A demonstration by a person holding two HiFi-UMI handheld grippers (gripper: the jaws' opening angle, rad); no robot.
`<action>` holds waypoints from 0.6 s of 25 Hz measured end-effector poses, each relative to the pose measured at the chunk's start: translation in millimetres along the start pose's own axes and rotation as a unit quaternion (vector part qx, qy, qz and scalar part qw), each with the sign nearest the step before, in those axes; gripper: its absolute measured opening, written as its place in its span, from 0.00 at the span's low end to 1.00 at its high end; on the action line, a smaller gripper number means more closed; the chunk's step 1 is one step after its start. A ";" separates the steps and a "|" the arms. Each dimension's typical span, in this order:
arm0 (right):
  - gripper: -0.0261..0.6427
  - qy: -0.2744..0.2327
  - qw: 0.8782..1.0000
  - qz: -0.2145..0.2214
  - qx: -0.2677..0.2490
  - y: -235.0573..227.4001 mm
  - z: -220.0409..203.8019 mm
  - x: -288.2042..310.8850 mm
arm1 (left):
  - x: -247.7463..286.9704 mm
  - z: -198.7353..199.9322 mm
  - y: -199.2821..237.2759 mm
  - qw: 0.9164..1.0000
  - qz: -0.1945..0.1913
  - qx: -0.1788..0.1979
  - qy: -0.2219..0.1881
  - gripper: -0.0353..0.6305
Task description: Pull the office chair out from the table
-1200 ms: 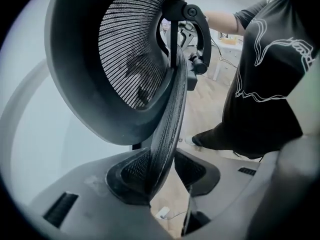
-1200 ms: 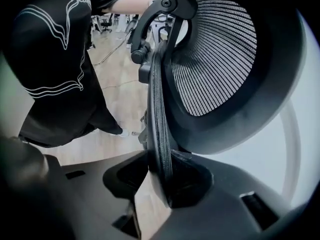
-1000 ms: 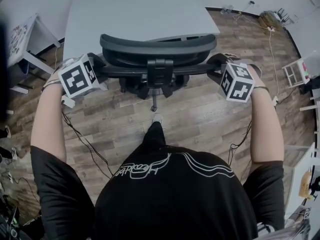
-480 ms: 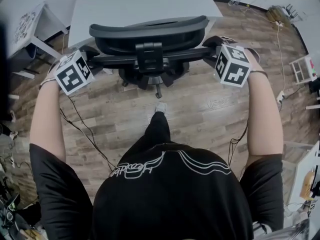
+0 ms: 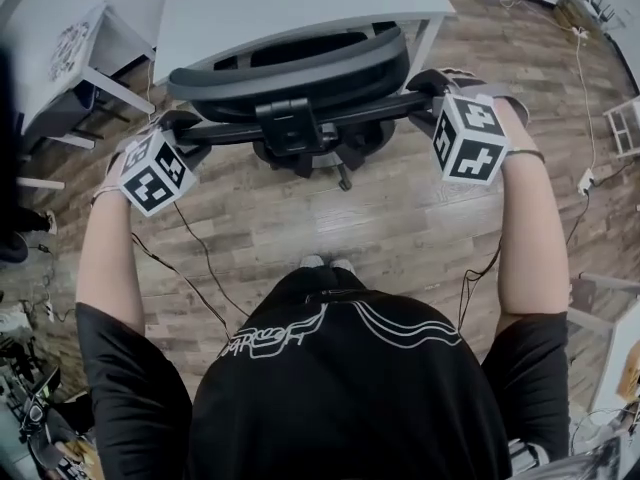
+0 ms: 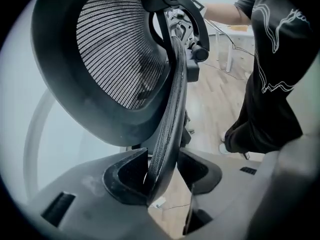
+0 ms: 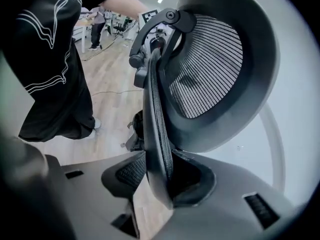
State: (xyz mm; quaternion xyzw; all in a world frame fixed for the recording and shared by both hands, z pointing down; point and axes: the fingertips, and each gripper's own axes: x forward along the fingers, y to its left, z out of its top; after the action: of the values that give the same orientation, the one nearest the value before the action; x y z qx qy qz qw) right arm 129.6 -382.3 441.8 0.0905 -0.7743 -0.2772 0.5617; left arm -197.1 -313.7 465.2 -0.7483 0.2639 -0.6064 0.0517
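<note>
The black mesh office chair (image 5: 300, 73) stands with its back toward me, its seat partly under the white table (image 5: 300, 3). My left gripper (image 5: 178, 133) is at the left end of the backrest rim and my right gripper (image 5: 432, 88) at the right end. In the left gripper view the rim (image 6: 170, 124) runs between the jaws of the left gripper (image 6: 162, 176), with a gap showing on the right side; the jaws are opening. In the right gripper view the rim (image 7: 155, 119) lies between the opening jaws of the right gripper (image 7: 157, 176), which sit loosely round it.
A small white side table (image 5: 70, 58) stands at the left. Black cables (image 5: 190, 268) trail over the wood floor. My feet (image 5: 325, 263) are just behind the chair's wheeled base (image 5: 345, 180). A white rack (image 5: 625, 123) is at the right edge.
The chair has rolled out from under the table toward me, both grippers coming with it. My feet have come back together. The left gripper has dropped lower at the left.
</note>
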 end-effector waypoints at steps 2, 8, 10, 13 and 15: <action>0.30 -0.003 1.000 0.003 -0.004 0.3 0.8 -4.4 | -4.2 1.1 -3.2 1.000 -0.001 0.000 -0.006 0.31; 0.30 -0.009 1.000 0.016 -0.006 1.5 1.6 -16.0 | -12.8 4.1 -6.3 1.000 -0.024 -0.008 0.006 0.31; 0.30 -0.009 1.000 0.014 -0.003 13.5 5.7 -22.9 | -19.0 1.2 -16.6 1.000 -0.025 -0.010 0.011 0.32; 0.30 0.001 1.000 0.005 0.005 50.6 15.8 -37.0 | -30.0 -7.9 -47.9 1.000 -0.008 0.001 0.005 0.32; 0.30 0.006 1.000 0.000 0.012 72.1 23.2 -45.7 | -37.0 -14.2 -65.7 1.000 0.002 0.007 -0.001 0.32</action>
State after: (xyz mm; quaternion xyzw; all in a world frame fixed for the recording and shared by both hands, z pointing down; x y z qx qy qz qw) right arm 136.7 -294.2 437.7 0.0989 -0.7744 -0.2669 0.5651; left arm -193.1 -237.1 462.5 -0.7477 0.2617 -0.6075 0.0582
